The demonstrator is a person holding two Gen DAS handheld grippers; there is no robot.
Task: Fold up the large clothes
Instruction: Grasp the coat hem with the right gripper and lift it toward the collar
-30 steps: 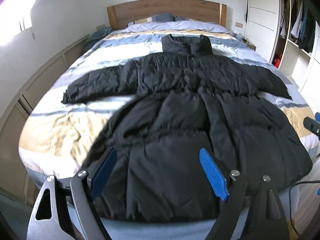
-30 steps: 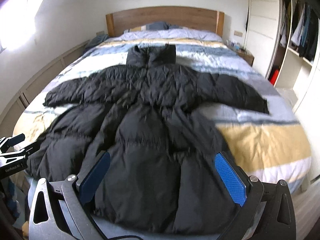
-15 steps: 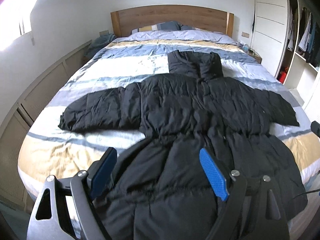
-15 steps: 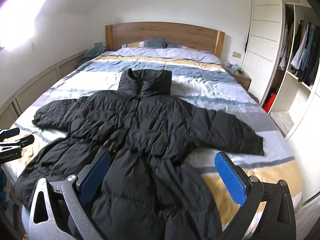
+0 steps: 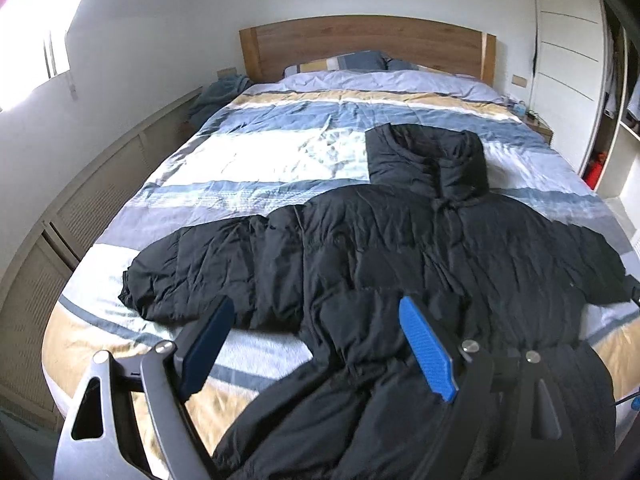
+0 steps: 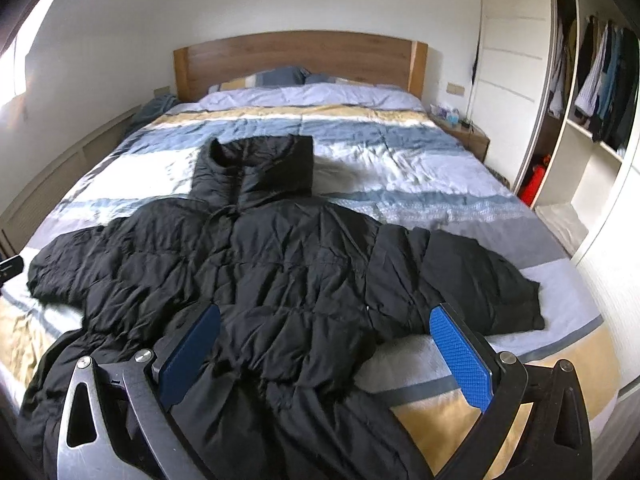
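A wide bed [image 6: 360, 148] fills the room, spread with a duvet striped in blue, white, grey and mustard, under a plain wooden headboard [image 6: 300, 60]. The walls are white. Bright daylight pours in from a window [image 5: 24, 60] on the left (it washes out that whole corner). Low beige panelled cabinets [image 5: 80, 208] run along the left wall. On the right stands an open white wardrobe [image 6: 592, 92] with hanging clothes.

A: What are the left gripper [image 5: 316, 346] and right gripper [image 6: 326, 354] showing?
B: Both are showing blue textured pads [image 6: 460, 362], grey metal arms with triangular cutouts, and silver screws.
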